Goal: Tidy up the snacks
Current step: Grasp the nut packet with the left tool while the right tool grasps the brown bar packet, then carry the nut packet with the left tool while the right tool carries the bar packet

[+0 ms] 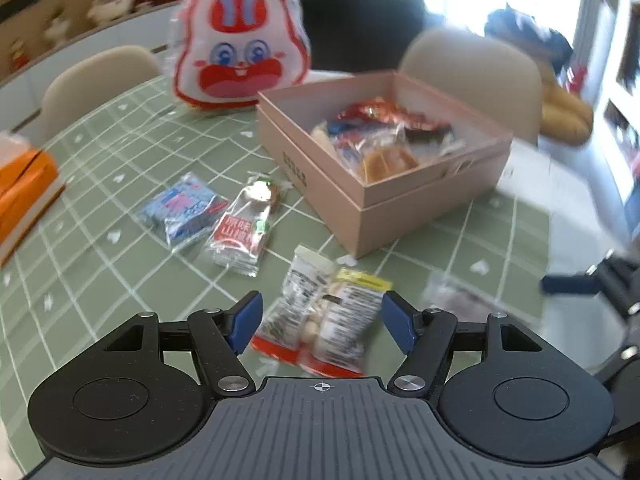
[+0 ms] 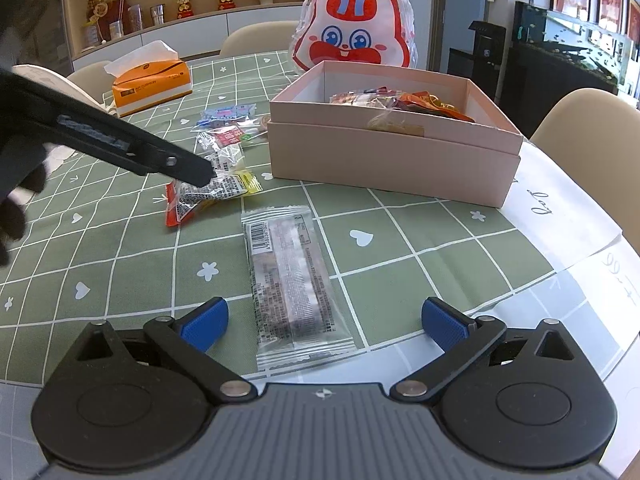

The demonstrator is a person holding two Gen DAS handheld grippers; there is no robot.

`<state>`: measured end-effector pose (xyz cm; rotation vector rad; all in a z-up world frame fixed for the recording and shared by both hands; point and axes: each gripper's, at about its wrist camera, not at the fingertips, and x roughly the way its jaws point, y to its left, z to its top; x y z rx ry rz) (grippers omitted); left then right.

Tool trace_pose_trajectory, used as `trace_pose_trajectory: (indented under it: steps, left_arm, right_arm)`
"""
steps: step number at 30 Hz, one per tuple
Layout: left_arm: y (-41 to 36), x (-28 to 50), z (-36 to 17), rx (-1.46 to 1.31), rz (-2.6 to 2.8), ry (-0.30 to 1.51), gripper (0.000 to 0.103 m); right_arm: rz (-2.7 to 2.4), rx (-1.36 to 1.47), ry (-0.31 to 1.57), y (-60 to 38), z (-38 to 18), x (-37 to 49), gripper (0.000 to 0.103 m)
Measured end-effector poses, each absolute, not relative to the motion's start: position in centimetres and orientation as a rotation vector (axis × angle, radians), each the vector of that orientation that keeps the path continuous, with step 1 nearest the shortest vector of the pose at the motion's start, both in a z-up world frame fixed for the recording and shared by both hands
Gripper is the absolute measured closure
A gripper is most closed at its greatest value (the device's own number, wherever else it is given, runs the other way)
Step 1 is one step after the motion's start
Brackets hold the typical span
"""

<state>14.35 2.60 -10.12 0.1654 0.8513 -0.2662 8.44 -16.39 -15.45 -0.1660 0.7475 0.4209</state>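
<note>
Your left gripper (image 1: 322,322) hangs over the green checked tablecloth (image 1: 100,280) with its blue pads (image 1: 246,322) spread wide. Two small packets with red bottom edges (image 1: 320,316) lie side by side on the cloth in the gap between the pads, touched by neither pad; the left wrist view is blurred, so the print on them is unreadable. In the right wrist view one finger of that gripper reaches in from the left, its tip just over the same two packets (image 2: 208,196).

Your right gripper (image 2: 324,324) is also wide open, nothing pressed between its pads. A long clear-wrapped bar with a barcode (image 2: 296,292) lies flat on the cloth between and ahead of the fingers, its near end close to the gripper body, clear of both pads.

The pink box (image 2: 384,160) sits open beyond the packets, near the table's middle, already holding a heap of wrapped snacks (image 1: 380,136). Left of the box, two more lie loose on the cloth: a blue packet (image 1: 182,208) and a clear one with a red label (image 1: 240,232), just beside each other.

Behind the box stands a rabbit-face bag (image 2: 354,28). An orange tissue box (image 2: 150,80) rests toward the far left edge of the table. Beige chairs (image 2: 588,128) ring the table.
</note>
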Motion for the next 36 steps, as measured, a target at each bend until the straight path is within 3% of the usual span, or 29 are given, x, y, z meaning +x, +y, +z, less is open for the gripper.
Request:
trace_pose_trajectory:
  steps: [16,20,26,29,32,33,34,36]
  left_arm:
    - [2.2,16.6,-12.3,0.121,-0.301,0.988,0.026]
    - [1.8,15.2,-12.3,0.154,-0.303,0.985,0.028]
    - [4.0,11.5,-11.9,-0.009,-0.247,1.004,0.030]
    - [4.6,9.2,-11.5,-0.059,-0.219,1.015,0.031]
    - [5.0,7.2,-11.2,-0.106,-0.195,1.031,0.031]
    - [5.0,6.6,-11.1,-0.115,-0.193,1.037,0.031]
    - [5.0,6.0,-10.9,-0.119,-0.195,1.042,0.031]
    - [4.5,5.1,-10.5,-0.122,-0.196,1.050,0.031]
  right_arm:
    - [0.423,-0.169,0.748,-16.3,-15.5,8.3,0.000]
    - [0.433,-0.174,0.750,-16.4,-15.5,8.5,0.000]
    - [0.438,-0.185,0.778,-16.3,-15.2,9.0,0.000]
    - [0.463,-0.198,0.774,-15.6,-14.7,9.4,0.015]
    - [0.501,-0.224,0.783,-14.6,-14.1,9.7,0.045]
    - [0.517,-0.237,0.793,-14.3,-13.9,9.7,0.060]
    - [0.527,-0.248,0.810,-14.1,-13.6,9.7,0.066]
    - [0.541,-0.249,0.831,-14.3,-12.8,9.6,0.066]
